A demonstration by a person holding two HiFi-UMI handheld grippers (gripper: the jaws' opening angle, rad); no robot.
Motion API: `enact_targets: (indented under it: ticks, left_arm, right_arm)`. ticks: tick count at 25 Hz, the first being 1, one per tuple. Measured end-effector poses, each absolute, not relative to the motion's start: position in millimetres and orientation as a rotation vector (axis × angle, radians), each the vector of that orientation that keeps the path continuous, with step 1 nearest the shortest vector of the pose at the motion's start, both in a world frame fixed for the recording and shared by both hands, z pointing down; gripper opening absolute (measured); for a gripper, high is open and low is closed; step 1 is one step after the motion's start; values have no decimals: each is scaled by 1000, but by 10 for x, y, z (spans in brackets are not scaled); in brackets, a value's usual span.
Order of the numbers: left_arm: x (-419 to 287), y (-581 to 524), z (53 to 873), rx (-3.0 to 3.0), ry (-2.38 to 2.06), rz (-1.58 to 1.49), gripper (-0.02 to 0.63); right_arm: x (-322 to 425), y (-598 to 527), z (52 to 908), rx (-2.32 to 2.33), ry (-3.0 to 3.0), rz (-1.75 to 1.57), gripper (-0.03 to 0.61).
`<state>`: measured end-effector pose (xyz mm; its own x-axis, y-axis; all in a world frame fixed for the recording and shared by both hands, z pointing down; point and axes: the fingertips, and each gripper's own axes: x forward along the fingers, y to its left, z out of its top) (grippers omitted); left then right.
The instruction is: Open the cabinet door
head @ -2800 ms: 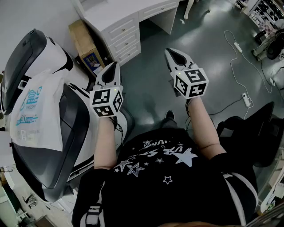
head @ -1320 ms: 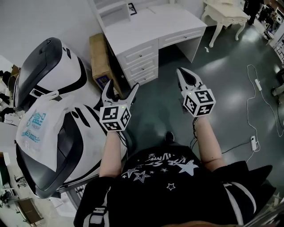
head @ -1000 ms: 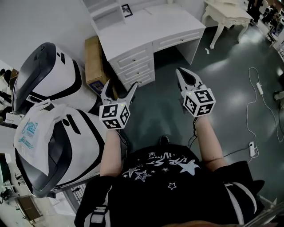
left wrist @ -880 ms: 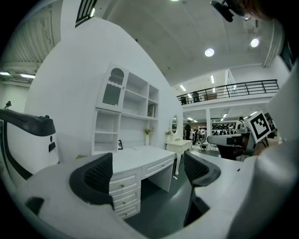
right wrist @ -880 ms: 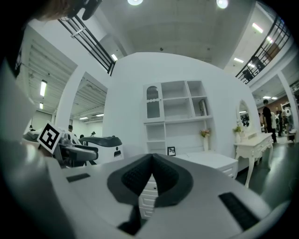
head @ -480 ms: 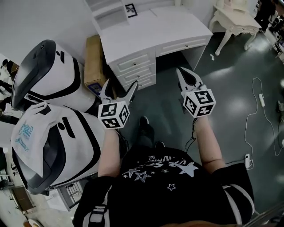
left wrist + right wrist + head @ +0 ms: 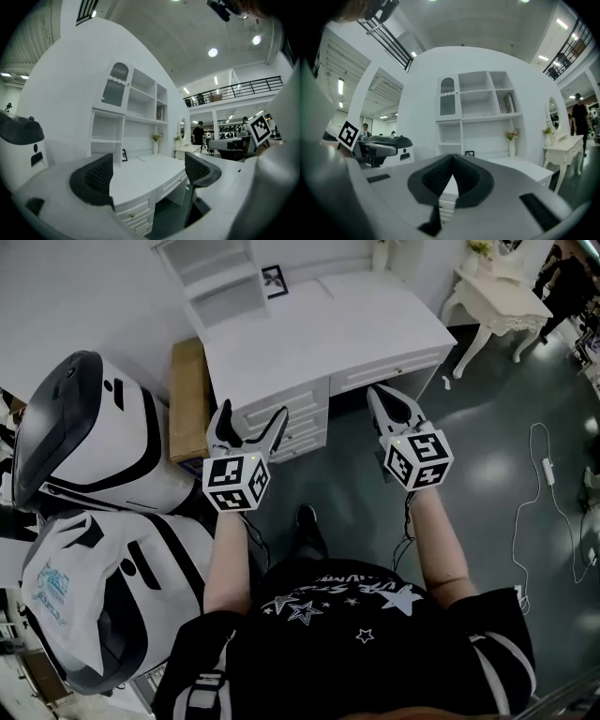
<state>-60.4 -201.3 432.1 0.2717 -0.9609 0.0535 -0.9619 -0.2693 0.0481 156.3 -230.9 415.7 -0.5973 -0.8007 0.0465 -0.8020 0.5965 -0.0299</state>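
Left gripper (image 7: 251,418) at centre left of the head view, fingers spread wide, nothing between them. Right gripper (image 7: 379,396) just right of centre, fingers pressed together, empty. Both hovering short of the white desk (image 7: 319,329) in the upper middle. Cabinet door (image 7: 447,102), arched, at upper centre of the right gripper view, top left of the shelf unit (image 7: 480,110), well apart from both grippers.

Closer to the counter
The white counter (image 7: 328,329) now lies nearer and fuller in the head view, its shelf unit (image 7: 214,282) appears at far left, and the left tool (image 7: 251,420) has its jaws spread apart.
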Motion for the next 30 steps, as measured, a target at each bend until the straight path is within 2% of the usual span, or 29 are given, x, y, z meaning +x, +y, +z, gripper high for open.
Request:
enact_targets:
  ticks: [16, 30]
  left_arm:
    - [-1320, -3982, 3432, 2680, -1814, -29, 474]
    - [-1494, -4999, 2418, 2834, -1943, -102, 474]
  right_arm:
    - [532, -4259, 3264, 1407, -2841, -130, 5]
    - [203, -5421, 2399, 1364, -2961, -326, 5]
